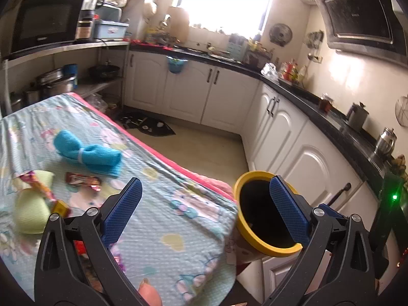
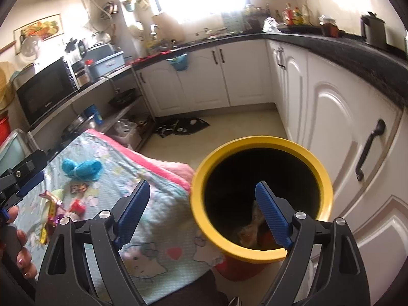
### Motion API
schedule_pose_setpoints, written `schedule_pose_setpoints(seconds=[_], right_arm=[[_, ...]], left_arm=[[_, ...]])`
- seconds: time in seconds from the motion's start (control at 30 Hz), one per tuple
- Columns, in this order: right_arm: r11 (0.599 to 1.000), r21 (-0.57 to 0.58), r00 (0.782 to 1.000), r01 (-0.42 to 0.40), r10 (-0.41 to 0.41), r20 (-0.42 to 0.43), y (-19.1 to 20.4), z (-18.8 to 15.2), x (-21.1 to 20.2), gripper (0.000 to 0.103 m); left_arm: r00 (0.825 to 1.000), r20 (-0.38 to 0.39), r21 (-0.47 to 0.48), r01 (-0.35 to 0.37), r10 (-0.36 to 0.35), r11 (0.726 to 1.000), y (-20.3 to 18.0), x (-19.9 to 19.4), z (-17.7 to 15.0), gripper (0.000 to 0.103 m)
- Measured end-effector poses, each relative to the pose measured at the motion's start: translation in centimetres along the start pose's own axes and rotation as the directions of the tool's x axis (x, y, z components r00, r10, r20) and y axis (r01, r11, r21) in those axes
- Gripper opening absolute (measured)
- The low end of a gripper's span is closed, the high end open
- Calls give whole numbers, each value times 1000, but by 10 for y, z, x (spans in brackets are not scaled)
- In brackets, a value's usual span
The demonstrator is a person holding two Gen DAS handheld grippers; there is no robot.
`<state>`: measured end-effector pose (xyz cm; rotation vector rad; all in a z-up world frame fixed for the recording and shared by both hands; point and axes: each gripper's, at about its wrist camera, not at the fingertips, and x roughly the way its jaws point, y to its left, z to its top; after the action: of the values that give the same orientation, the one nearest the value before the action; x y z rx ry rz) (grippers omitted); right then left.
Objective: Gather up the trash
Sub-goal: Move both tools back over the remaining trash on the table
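- A yellow-rimmed bin (image 2: pixel 262 196) stands on the kitchen floor just beside the corner of a table, its dark mouth open upward; something crumpled and brownish lies at the bottom, though the shadow there is too deep to say what.
- The right gripper (image 2: pixel 201 209) hangs over the bin's near rim, its blue fingers spread wide apart and holding nothing.
- The left gripper (image 1: pixel 204 204) hovers above the table's edge, fingers likewise spread wide and empty.
- On the patterned tablecloth (image 1: pixel 163 219), loose wrappers remain: a dark candy wrapper (image 1: pixel 83 180), a pink-and-orange wrapper (image 1: pixel 38 183) and a small yellow piece (image 1: pixel 60 207), near a pale green sponge (image 1: pixel 30 215).
- A rolled blue towel (image 1: pixel 88 153) lies further back, probably not trash.
- The step in hand looks like the pause between a drop and the next pick; next, a gripper needs to reach back to the wrappers, close on one flat against the cloth, and carry it over the bin.
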<state>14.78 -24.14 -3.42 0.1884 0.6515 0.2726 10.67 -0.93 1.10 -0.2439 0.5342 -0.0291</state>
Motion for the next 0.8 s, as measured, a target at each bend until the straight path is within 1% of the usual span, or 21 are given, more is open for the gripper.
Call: schedule_pose_setpoints(seconds=[0.4, 0.8], right_arm=[[993, -87, 996, -85, 87, 23, 52, 2, -18, 85], [972, -163, 984, -171, 176, 16, 103, 2, -31, 87]], left_arm=[[994, 62, -49, -92, 95, 995, 47, -40, 3, 92], [975, 113, -98, -180, 190, 979, 96, -74, 10, 92]])
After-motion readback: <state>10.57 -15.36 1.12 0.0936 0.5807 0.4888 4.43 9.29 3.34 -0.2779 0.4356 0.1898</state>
